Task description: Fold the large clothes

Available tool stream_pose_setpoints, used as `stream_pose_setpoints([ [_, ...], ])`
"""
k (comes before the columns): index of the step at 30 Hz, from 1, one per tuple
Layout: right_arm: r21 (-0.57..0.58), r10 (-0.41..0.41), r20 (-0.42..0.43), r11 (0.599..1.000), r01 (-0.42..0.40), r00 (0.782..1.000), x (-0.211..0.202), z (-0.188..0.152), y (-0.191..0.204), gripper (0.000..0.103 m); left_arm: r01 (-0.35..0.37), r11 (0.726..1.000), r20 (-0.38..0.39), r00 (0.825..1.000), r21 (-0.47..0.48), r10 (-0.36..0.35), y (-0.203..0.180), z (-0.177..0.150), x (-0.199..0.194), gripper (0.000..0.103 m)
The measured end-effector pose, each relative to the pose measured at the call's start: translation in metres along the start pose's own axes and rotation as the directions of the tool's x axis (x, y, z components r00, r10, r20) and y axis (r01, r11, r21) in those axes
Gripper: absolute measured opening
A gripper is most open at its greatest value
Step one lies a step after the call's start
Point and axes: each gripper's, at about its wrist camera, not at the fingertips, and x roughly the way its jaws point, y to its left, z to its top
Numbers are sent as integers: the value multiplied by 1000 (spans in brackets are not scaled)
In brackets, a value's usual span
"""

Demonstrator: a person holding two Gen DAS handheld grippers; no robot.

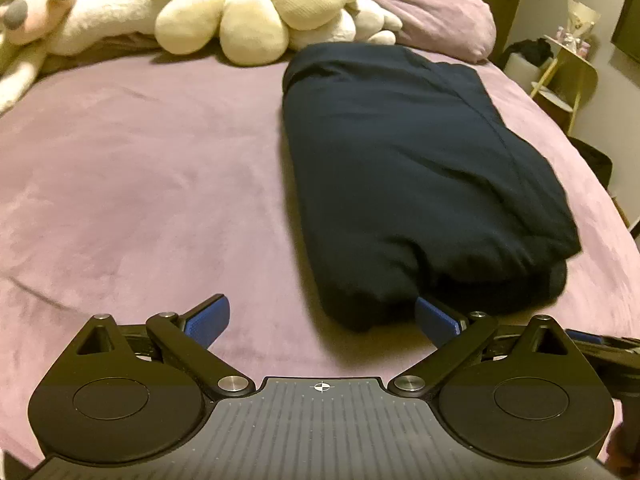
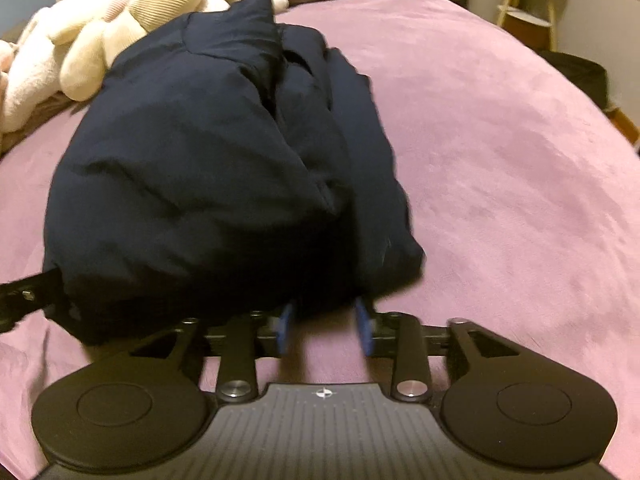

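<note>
A dark navy garment (image 1: pixel 420 168) lies folded into a long thick bundle on the purple bed cover (image 1: pixel 140 168). My left gripper (image 1: pixel 322 316) is open wide just short of the bundle's near end. Its right pad (image 1: pixel 434 316) sits against the cloth's near edge and its left pad (image 1: pixel 208 316) is over bare cover. In the right wrist view the same garment (image 2: pixel 208 152) fills the middle. My right gripper (image 2: pixel 325 310) is open about halfway, with its blue fingertips at the bundle's near right corner. Purple cover shows between them, and no cloth is pinched.
Cream and white plush toys (image 1: pixel 256 12) are piled at the head of the bed beside a purple pillow (image 1: pixel 436 16). A yellow chair (image 1: pixel 568 76) and a dark bin (image 1: pixel 596 160) stand past the bed's right edge. Part of the other gripper (image 2: pixel 24 292) shows at the left.
</note>
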Motion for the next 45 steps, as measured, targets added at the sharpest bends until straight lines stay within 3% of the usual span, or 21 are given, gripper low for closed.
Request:
stream_pose_setpoints([
  [8,-62,-6,20,998,7,1000,-56,-20,12,67,-79,988,100,993,130,66,-23,4,-34,102],
  [12,-67,-14,44,998,17,999,-71,-10,20,77,-103,986,96,991,131,90,-24,8,-38,102],
  [18,-104,-34,60,994,40,998,-81,-5,37,84,-114,987,75,992,112,106,-22,9,-38,102],
  [45,-83,-57,66,995,62,996,-90,-3,36,87,-79,993,40,996,88,76,-27,10,-41,103],
])
